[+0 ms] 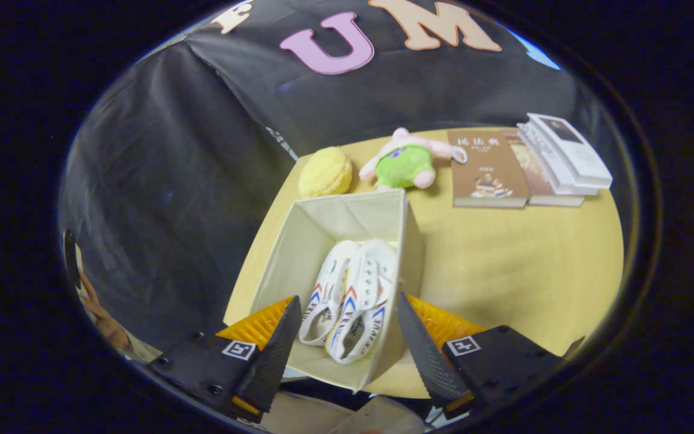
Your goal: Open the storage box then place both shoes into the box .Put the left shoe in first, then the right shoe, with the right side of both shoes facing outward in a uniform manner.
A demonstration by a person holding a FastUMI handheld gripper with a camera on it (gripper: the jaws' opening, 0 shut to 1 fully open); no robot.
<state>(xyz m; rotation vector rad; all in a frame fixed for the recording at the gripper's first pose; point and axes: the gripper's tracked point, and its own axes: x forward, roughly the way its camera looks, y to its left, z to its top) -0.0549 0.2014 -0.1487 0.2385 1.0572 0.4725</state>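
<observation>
Two shoes (347, 298) already lie side by side inside the open storage box (299, 241) on the desk (503, 265), so the placing looks done; which side faces outward I cannot tell. Above the box's near end, the tool (346, 337) hangs released, fingers spread apart, grasping nothing.

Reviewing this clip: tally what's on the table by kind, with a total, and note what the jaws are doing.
Storage box: 1, open
Shoes: 2, both inside the box, left shoe, right shoe
Plush toys: 2, yellow plush, green and pink plush
Books: at least 4, stack partly overlapping
Total: at least 9
Gripper: jaws open, above the box, holding nothing.
</observation>
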